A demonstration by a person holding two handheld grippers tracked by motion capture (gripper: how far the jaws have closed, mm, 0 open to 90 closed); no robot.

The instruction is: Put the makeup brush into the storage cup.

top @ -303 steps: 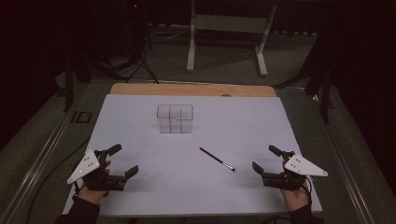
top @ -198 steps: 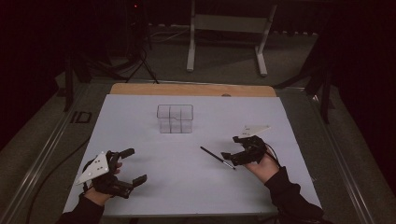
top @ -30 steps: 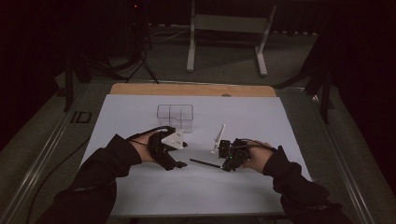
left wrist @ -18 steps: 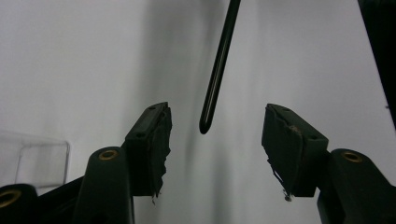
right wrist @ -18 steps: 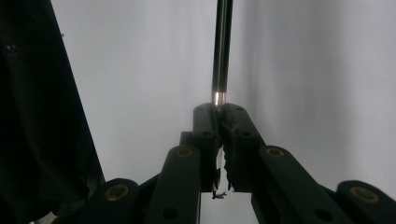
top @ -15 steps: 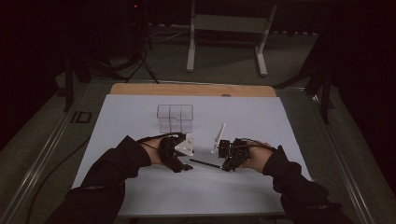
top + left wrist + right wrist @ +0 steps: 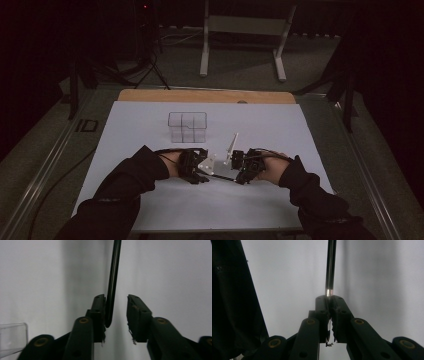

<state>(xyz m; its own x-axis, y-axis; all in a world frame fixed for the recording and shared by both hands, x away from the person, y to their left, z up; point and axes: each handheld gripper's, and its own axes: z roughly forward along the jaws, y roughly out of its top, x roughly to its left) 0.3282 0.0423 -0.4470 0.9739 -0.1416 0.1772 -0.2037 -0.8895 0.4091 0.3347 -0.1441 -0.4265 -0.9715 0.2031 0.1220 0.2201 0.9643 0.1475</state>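
Behind the pen (image 7: pixel 220 176), clenched by the right tool (image 7: pixel 239 176), the left tool (image 7: pixel 201 176) closing ungripped, stands a clear box (image 7: pixel 187 126).

the high view looks forward and down from above the person's side onto the whole table (image 7: pixel 150 210). each gripper view sits close behind its own fingers, low over the white surface. all three share the thin black pen (image 7: pixel 113 282).

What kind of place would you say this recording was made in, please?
Probably a dim lab or studio bench: a white-covered table with a clear compartment box, metal stand legs and floor cables behind.
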